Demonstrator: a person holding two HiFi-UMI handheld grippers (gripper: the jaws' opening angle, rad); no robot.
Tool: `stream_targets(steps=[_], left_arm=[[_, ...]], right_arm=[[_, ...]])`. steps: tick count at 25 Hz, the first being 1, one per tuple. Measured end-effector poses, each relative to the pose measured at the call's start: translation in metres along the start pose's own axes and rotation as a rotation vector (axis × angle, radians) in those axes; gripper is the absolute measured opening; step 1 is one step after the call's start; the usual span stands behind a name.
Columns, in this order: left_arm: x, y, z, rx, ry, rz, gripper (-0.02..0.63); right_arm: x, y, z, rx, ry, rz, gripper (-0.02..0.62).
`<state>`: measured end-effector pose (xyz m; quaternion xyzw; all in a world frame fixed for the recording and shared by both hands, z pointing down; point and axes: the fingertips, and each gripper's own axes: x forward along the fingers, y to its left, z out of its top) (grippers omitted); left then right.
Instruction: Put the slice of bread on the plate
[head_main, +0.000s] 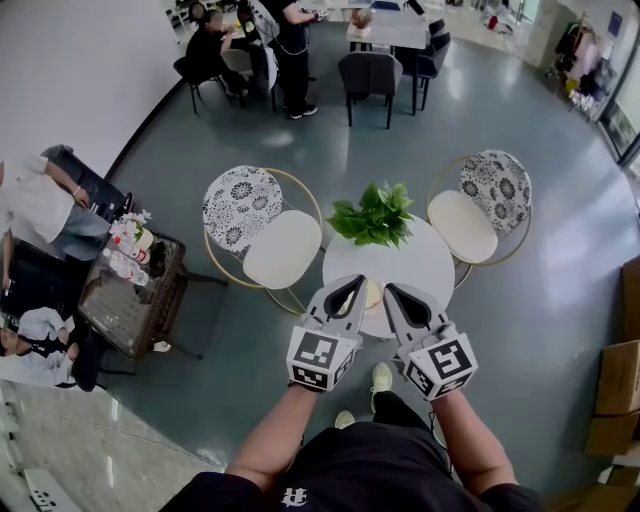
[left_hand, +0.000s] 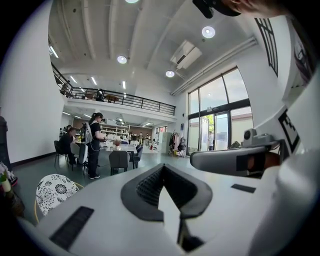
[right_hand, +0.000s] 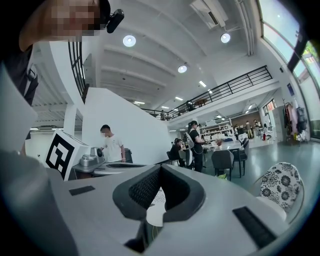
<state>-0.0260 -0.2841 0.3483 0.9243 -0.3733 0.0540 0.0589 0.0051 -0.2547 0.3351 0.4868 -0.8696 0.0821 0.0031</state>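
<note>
Both grippers are held side by side above the small round white table (head_main: 425, 262), pointing out level into the room. The left gripper (head_main: 350, 284) (left_hand: 163, 170) is shut with nothing between its jaws. The right gripper (head_main: 393, 292) (right_hand: 160, 171) also looks shut and empty. Between the two grippers in the head view a pale tan patch (head_main: 373, 294) lies on the table; it may be the bread slice, mostly hidden. I cannot make out a plate. Neither gripper view shows the tabletop.
A green potted plant (head_main: 377, 214) stands at the table's far edge. Two patterned chairs with cream seats (head_main: 262, 225) (head_main: 482, 205) flank the table. A wicker side table with flowers (head_main: 135, 278) is at the left. People sit and stand at tables (head_main: 385, 25) farther back.
</note>
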Motion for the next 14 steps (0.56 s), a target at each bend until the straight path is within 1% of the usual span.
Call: stream_targets(steps=[14], left_arm=[[-0.007,-0.015,0.012,0.022,-0.025,0.002,0.006]], right_arm=[[-0.013,0.005,0.012,-0.019,-0.019,0.002,0.005]])
